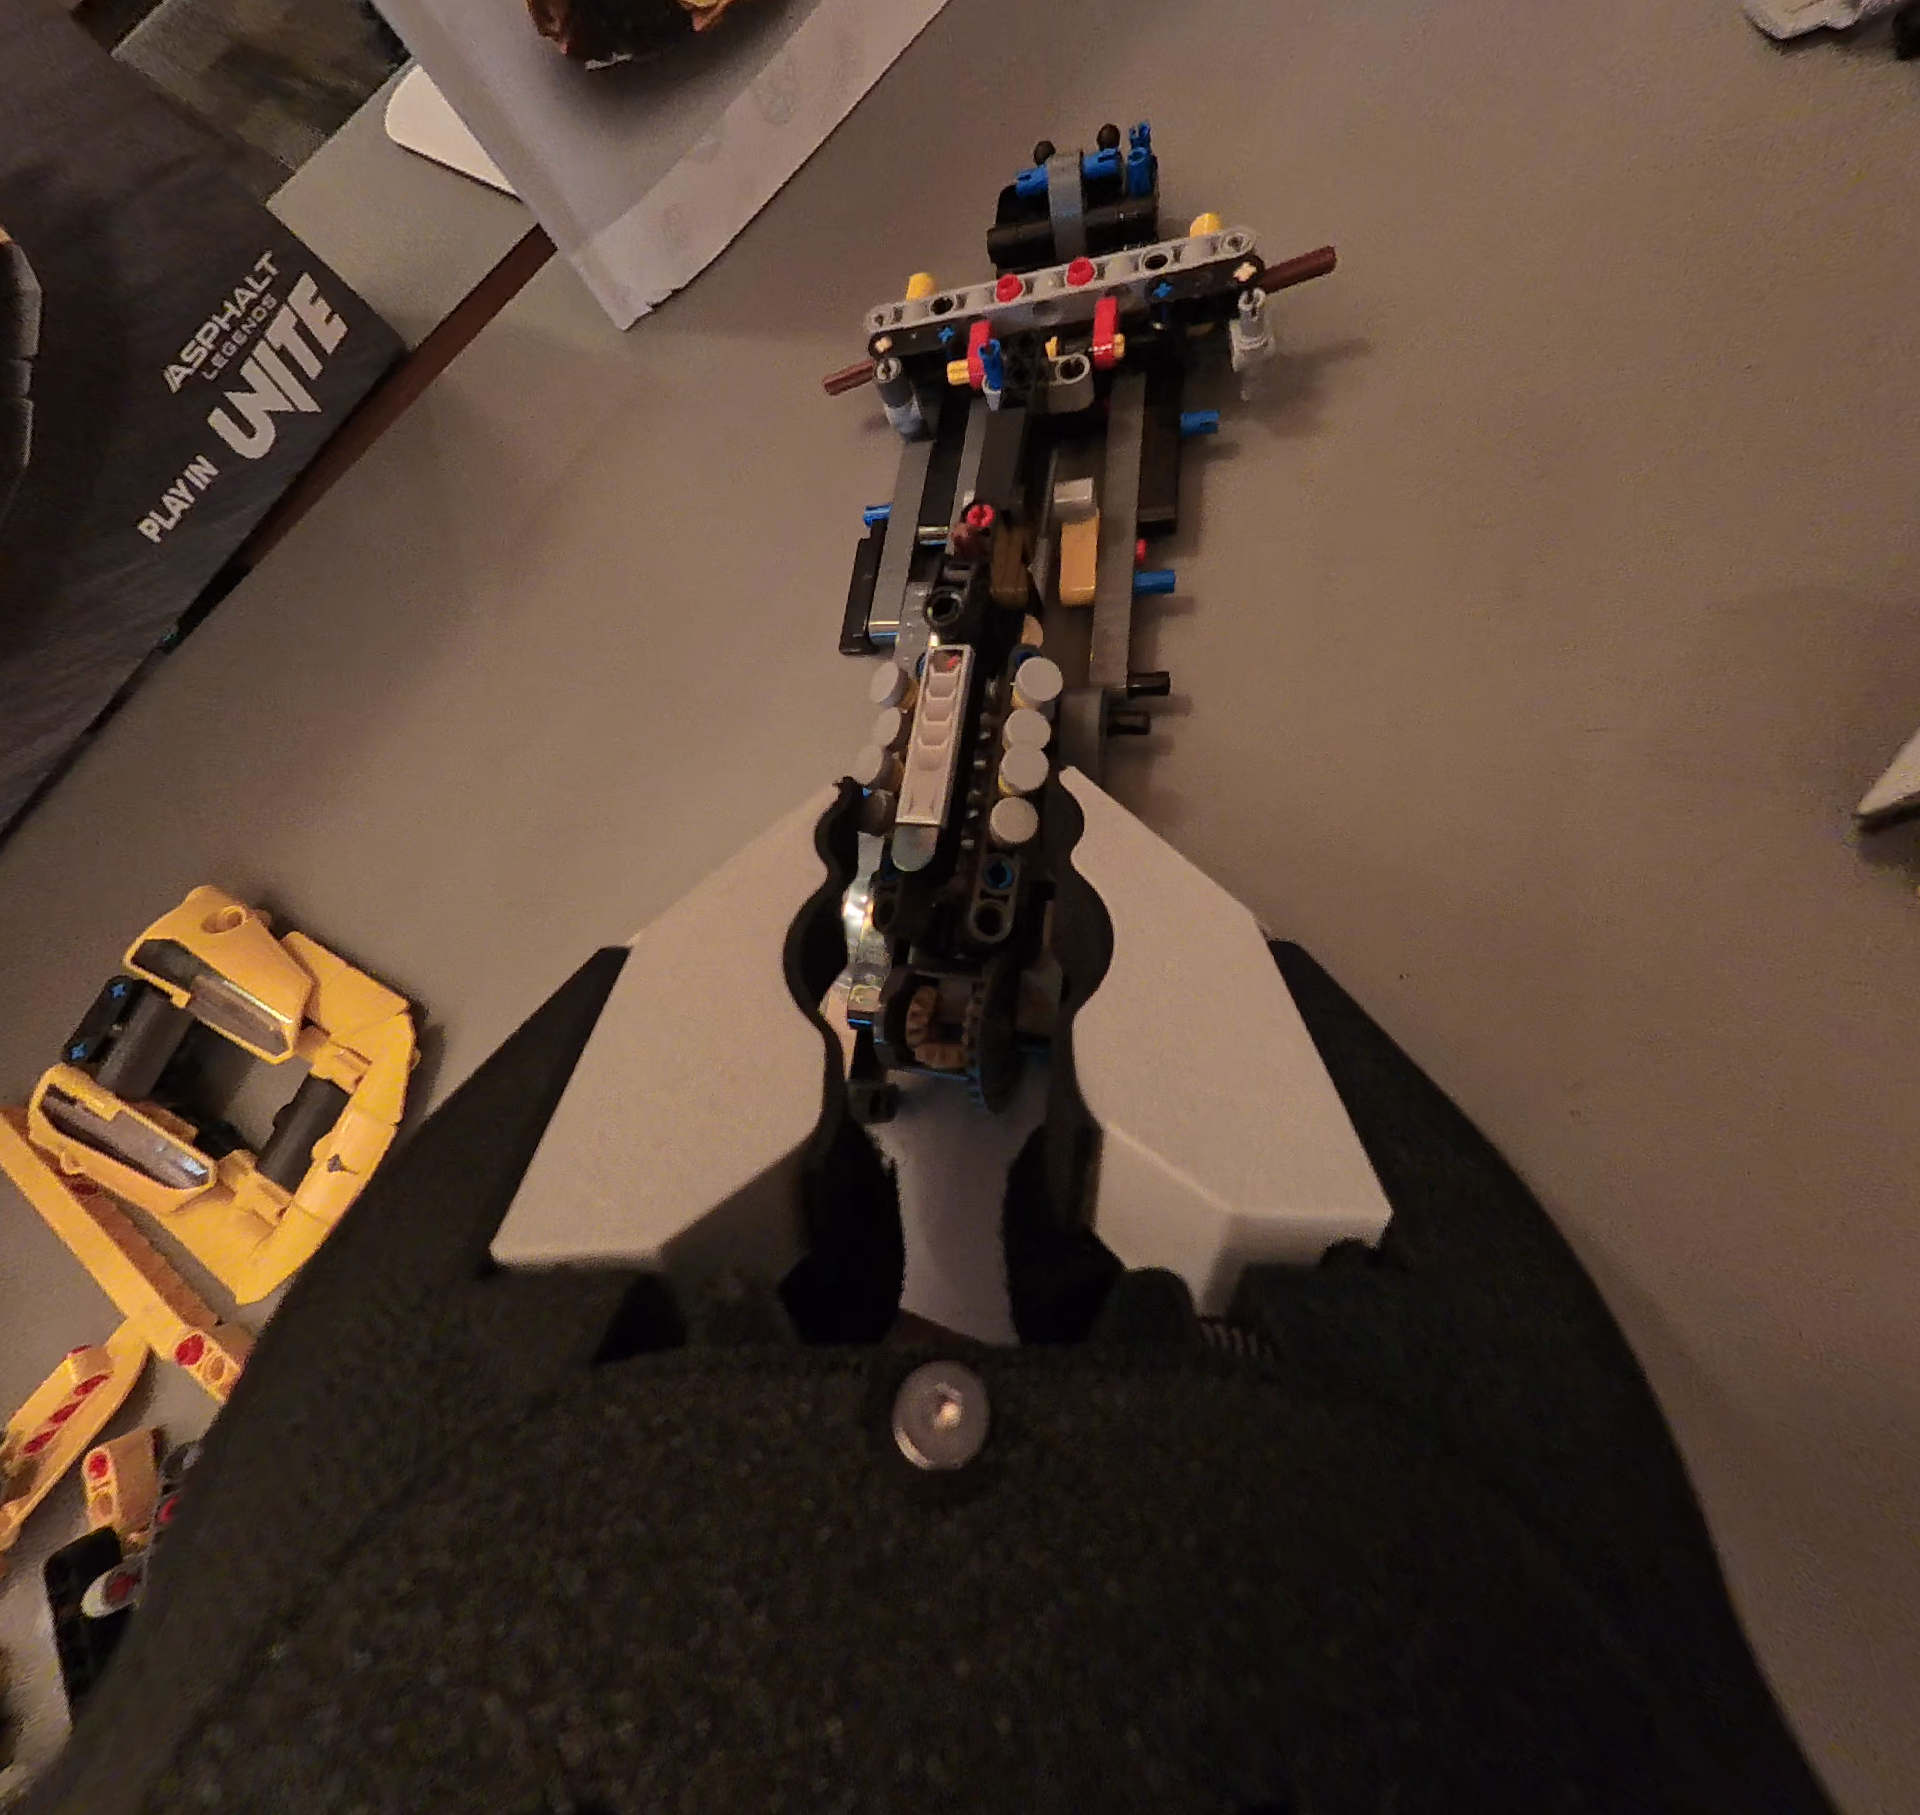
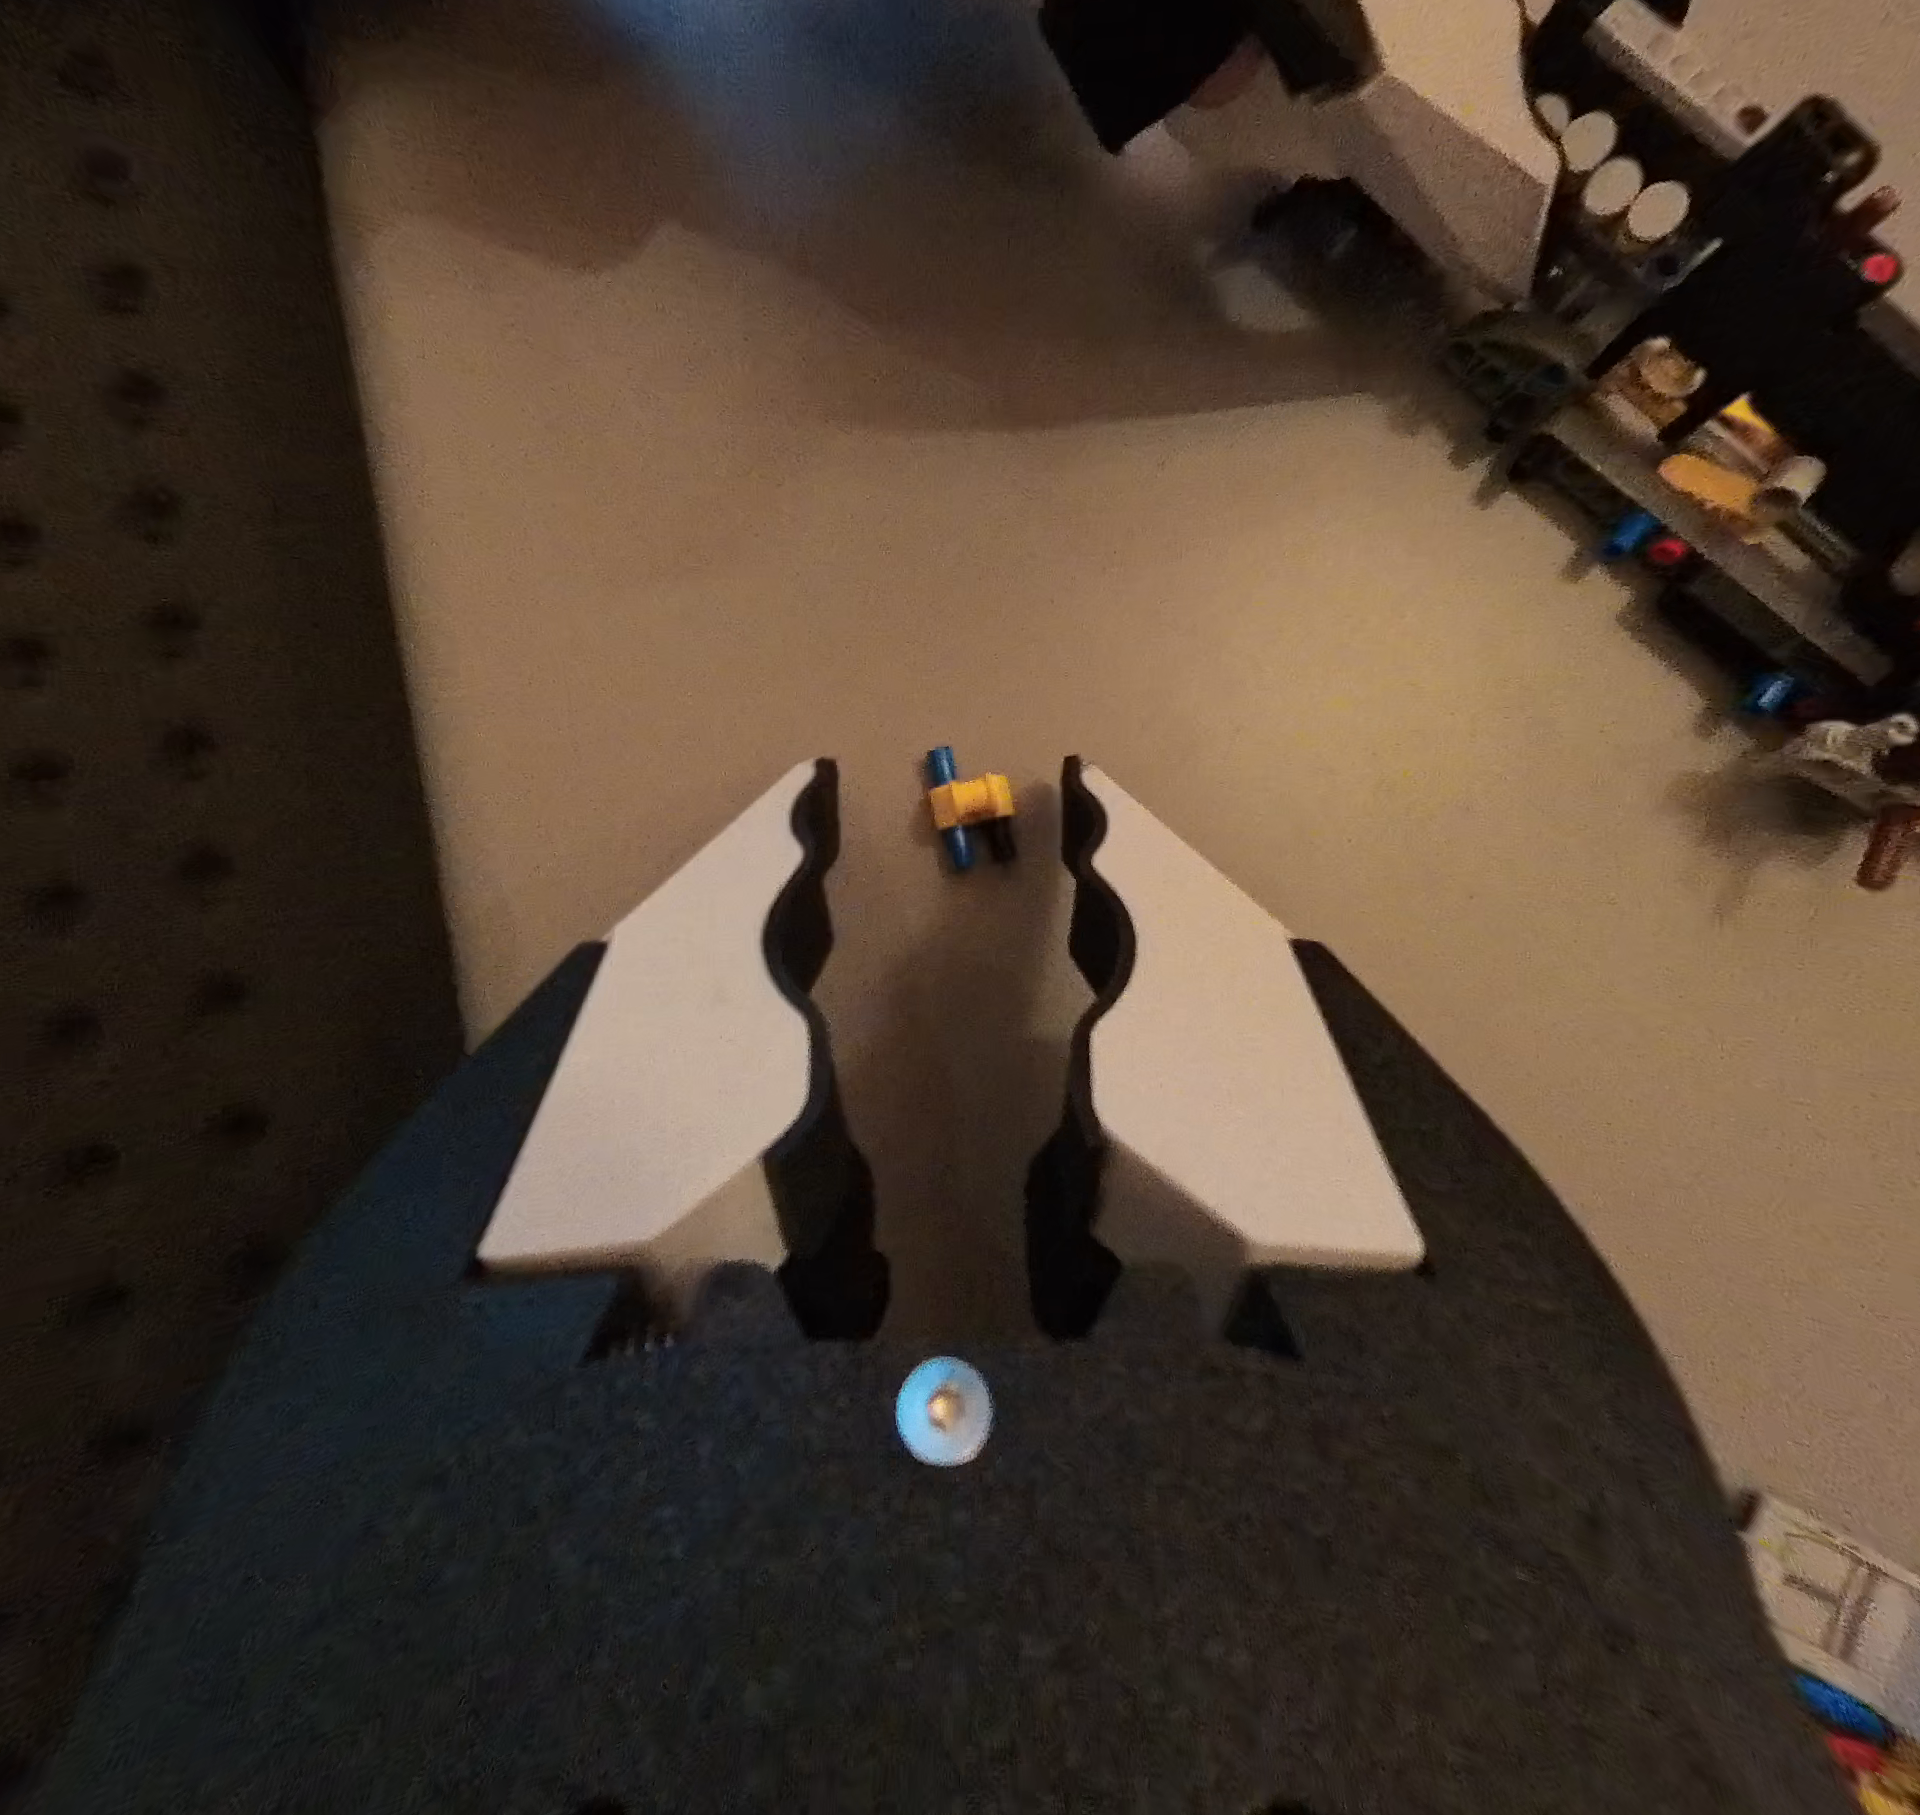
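While the left hand-held gripper (image 1: 956, 809) clamps the brick chassis (image 1: 1049, 477), the right hand-held gripper (image 2: 948, 778) — fingers apart — flanks a yellow connector (image 2: 968, 801).

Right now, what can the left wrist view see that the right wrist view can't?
Only the left wrist view shows the yellow car body pieces and the left hand-held gripper shut on the long brick chassis. Only the right wrist view shows a small yellow-and-blue connector piece lying between the open right hand-held gripper fingers. Both show the chassis and the grey tabletop.

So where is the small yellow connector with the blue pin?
In the right wrist view, the yellow connector lies on the table between the open right gripper's fingertips, apart from both.
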The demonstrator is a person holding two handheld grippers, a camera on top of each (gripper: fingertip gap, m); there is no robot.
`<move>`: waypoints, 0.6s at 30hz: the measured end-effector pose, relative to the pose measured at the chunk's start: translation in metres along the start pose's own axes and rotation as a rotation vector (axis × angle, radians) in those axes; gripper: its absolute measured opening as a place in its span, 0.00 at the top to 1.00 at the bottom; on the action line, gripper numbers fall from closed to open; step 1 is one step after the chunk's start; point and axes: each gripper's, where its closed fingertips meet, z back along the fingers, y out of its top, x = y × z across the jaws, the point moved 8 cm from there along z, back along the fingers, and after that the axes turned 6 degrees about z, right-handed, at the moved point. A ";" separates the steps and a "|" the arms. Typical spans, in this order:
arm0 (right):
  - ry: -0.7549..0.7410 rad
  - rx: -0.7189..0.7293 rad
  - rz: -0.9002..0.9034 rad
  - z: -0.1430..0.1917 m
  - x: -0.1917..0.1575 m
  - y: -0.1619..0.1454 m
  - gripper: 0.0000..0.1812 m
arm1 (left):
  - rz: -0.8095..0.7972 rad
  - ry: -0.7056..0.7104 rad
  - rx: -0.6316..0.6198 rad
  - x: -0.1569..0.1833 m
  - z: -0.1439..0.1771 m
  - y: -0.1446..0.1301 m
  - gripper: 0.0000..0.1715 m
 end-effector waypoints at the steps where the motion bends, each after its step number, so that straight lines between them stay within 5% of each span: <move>1: -0.002 0.002 -0.012 0.000 0.002 0.000 0.79 | -0.004 0.004 0.003 0.001 0.000 0.000 0.79; 7: -0.049 0.001 0.036 0.001 0.007 -0.006 0.92 | 0.038 -0.034 0.101 0.004 0.017 0.013 0.79; 9: -0.123 0.105 0.119 0.010 0.011 -0.001 0.92 | 0.094 -0.094 0.198 0.005 0.033 0.025 0.79; 12: -0.402 0.328 0.431 0.033 0.008 0.015 0.92 | 0.242 -0.435 0.295 0.023 0.051 0.038 0.79; 14: -0.562 0.342 0.525 0.040 0.009 0.019 0.92 | 0.293 -0.680 0.282 0.040 0.057 0.040 0.79; 18: -0.687 0.372 0.584 0.047 0.010 0.026 0.92 | 0.341 -0.861 0.248 0.057 0.055 0.039 0.79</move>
